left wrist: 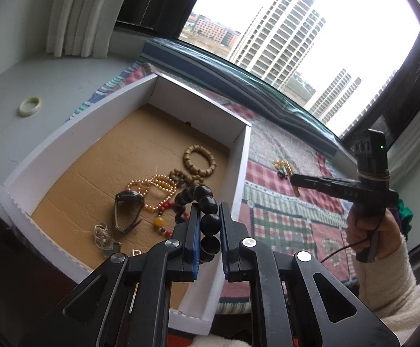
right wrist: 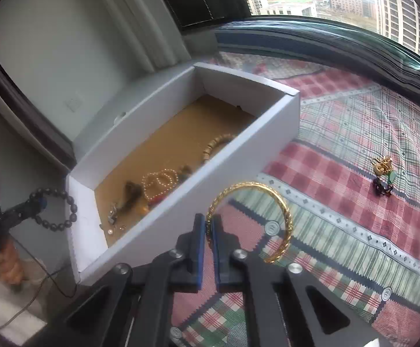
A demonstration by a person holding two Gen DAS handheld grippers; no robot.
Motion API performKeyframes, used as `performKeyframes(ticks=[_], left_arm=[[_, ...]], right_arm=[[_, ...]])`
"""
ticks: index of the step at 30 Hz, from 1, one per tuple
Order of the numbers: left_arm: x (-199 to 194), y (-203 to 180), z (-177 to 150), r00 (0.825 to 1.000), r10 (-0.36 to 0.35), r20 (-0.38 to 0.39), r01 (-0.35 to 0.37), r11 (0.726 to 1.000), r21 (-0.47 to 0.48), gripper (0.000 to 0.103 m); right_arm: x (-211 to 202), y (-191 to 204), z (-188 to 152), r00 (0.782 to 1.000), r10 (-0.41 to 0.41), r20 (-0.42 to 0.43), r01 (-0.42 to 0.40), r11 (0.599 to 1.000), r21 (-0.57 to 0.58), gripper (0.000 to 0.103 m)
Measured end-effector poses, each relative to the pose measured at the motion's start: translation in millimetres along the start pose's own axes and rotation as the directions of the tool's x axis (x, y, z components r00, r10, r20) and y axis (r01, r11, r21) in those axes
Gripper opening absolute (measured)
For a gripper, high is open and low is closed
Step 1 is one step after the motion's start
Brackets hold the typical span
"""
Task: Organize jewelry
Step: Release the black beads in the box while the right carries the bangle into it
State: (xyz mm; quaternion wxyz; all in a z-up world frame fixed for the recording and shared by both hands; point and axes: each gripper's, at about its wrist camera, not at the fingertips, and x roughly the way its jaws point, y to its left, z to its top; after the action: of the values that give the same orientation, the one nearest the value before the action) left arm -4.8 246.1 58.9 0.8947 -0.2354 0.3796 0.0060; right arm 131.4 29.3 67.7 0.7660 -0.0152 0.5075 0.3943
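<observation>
window (left wrist: 296, 29): bright daylight, high-rise towers | white curtain (left wrist: 76, 14) left | plaid cloth (right wrist: 354, 144) on sill

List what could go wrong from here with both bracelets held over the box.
1. The left tool pinches the dark bead bracelet on round beads; it might slip and drop onto the watch and pearl strand below.
2. The right tool grips the gold bangle only at its edge, over the plaid cloth; a swing toward the white box could twist it loose.

place: home, high-rise flat | cues: patchwork quilt (right wrist: 354, 133); curtain (left wrist: 76, 14); window (left wrist: 311, 29) onto tower blocks
</observation>
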Motion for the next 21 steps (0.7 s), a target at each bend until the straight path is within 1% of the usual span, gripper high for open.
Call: performKeyframes(ticks=[2,4,6,8,12,15,17,18,19,20,21], left_arm=[[10.4,13.8,5.2,0.999,0.046,-0.012,-0.046,0.999,-0.012,0.010],[22.6,28.5,9.1,0.996,0.080,-0.030,-0.081,0.996,-0.031,0.010],[34.3,43.1,11.8,0.993,0.105,-0.050,-0.107,0.993,-0.049,0.010],[44.1,56.6,12.6,0.989,0.131,-0.070,-0.136,0.989,-0.066,0.010],[56.9,76.7,10.1,0.982,0.161,-0.101,-0.170,0.982,-0.087,0.010],[63.7,82.4,6.0,0.975,0.183,-0.129,-0.194,0.978,-0.078,0.011],[61.4,82.5,3.0,0.968,0.218,-0.123,-0.228,0.971,-0.077,0.020],[59.4,80.2,1.9,0.969,0.220,-0.116,-0.230,0.970,-0.076,0.031],[56.5,78.1,0.8,0.970,0.220,-0.104,-0.229,0.970,-0.078,0.039],[53.3,74.0,-0.7,0.971,0.221,-0.093,-0.228,0.970,-0.078,0.042],[50.2,68.1,-2.1,0.973,0.218,-0.079,-0.224,0.972,-0.072,0.046]], right_arm=[[10.0,41.6,11.2,0.998,0.062,-0.003,-0.062,0.996,-0.068,0.005],[30.3,79.1,18.2,0.995,0.093,-0.025,-0.096,0.986,-0.137,0.005],[59.3,108.7,18.4,0.991,0.117,-0.069,-0.128,0.974,-0.185,0.005],[90.8,130.4,14.9,0.981,0.143,-0.129,-0.167,0.966,-0.200,0.005],[145.7,164.5,-3.8,0.957,0.129,-0.261,-0.190,0.955,-0.228,0.005],[168.7,184.6,-22.4,0.938,0.103,-0.332,-0.196,0.945,-0.261,0.009],[173.9,186.0,-29.6,0.935,0.081,-0.344,-0.180,0.947,-0.267,0.009],[172.0,185.7,-31.0,0.938,0.072,-0.339,-0.171,0.947,-0.271,0.009],[167.4,183.7,-30.9,0.944,0.068,-0.324,-0.162,0.949,-0.272,0.009],[159.6,179.9,-29.9,0.950,0.069,-0.306,-0.156,0.951,-0.267,0.012],[148.8,174.6,-29.3,0.957,0.073,-0.281,-0.150,0.954,-0.260,0.023]])
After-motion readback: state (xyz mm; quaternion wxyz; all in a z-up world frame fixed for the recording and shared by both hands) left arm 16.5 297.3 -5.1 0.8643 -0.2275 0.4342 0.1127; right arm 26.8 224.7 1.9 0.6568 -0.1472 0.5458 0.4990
